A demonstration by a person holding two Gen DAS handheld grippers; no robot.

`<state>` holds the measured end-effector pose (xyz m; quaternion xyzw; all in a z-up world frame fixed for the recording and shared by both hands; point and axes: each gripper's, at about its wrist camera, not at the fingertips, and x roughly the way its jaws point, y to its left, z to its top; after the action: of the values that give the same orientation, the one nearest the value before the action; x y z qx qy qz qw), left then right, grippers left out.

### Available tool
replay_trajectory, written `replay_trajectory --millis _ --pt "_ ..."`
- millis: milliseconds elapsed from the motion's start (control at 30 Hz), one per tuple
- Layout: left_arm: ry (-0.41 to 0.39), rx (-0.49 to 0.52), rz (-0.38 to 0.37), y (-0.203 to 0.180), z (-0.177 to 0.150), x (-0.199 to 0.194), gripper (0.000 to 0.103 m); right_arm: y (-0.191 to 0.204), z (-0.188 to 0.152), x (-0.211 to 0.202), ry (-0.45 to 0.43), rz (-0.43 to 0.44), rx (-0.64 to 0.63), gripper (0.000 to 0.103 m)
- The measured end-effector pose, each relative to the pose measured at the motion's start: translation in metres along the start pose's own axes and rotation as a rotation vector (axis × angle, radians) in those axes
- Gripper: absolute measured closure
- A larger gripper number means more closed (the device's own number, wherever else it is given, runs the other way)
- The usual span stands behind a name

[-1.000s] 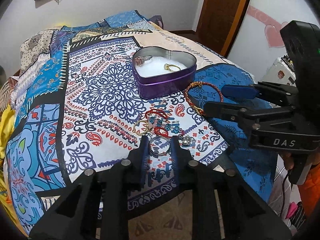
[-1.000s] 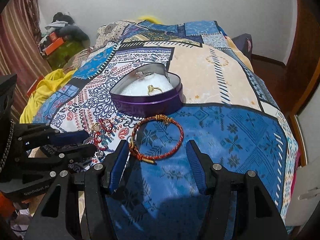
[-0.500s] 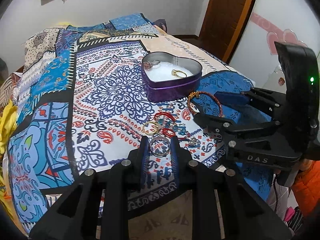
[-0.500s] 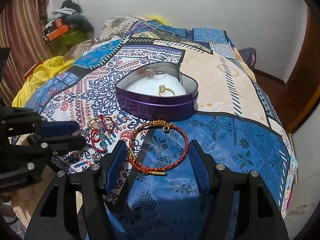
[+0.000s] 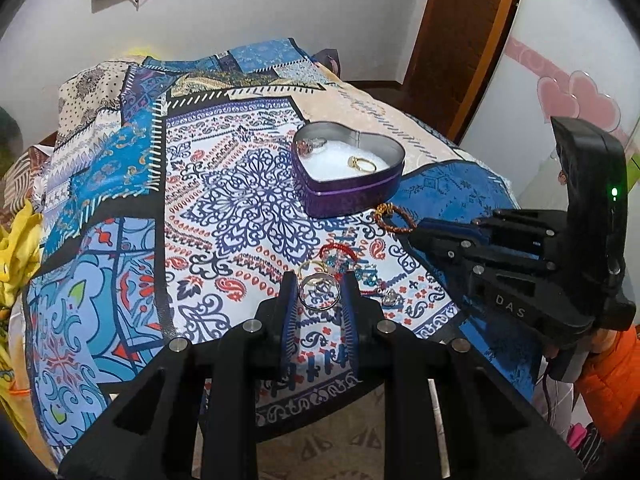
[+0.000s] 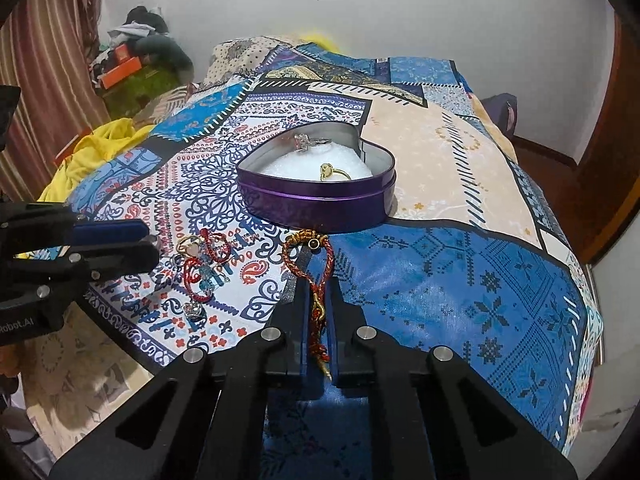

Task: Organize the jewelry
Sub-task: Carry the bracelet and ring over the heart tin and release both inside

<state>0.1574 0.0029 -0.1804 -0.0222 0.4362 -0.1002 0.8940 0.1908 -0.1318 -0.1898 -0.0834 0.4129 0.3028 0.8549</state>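
Bracelet [image 6: 316, 276], red-gold cord, sat squeezed flat between right gripper [image 6: 318, 300] fingers on the bedspread; left gripper [image 5: 320, 292] pinched a silver ring [image 5: 319, 291], probably lifted. Next: carry both to heart tin [image 6: 320, 204], w/ care.

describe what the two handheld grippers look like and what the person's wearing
Both grippers, left and right, are matte black plastic with silver bolts and blue ribbed finger pads. The right one's body bears white lettering "DAS", a green light and a dark cable. An orange sleeve shows behind it.
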Motion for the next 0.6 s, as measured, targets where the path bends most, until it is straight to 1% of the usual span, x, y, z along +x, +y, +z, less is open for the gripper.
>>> replay_trajectory --millis 300,600 --pt "-0.044 0.008 0.003 -0.003 0.013 -0.010 0.082 0.002 0.002 -0.017 -0.037 0.008 0.024 0.097" --pt "-0.087 0.016 0.005 -0.005 0.029 -0.017 0.082 0.000 0.017 -0.039 -0.117 -0.011 0.039 0.097"
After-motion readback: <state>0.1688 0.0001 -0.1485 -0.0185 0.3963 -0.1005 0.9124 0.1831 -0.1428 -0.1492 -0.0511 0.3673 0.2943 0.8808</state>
